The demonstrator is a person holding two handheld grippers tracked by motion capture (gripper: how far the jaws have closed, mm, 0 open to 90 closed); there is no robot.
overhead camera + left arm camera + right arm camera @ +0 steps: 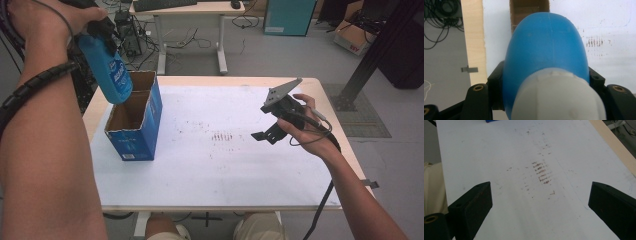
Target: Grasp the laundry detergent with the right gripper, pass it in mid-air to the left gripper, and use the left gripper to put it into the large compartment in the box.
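Between your left gripper's (102, 31) jaws sits one blue plastic bottle (107, 67) with a white cap (557, 98), clamped near its neck and hanging bottom-down. Just below its base stands one open blue cardboard box (136, 131), with two compartments; the bottle's bottom is over the far one, just above its rim. Well off to the side, your right gripper (266, 135) hovers with jaws spread wide and holding nothing, over the stained white mat (544, 195) on the one table (327, 100).
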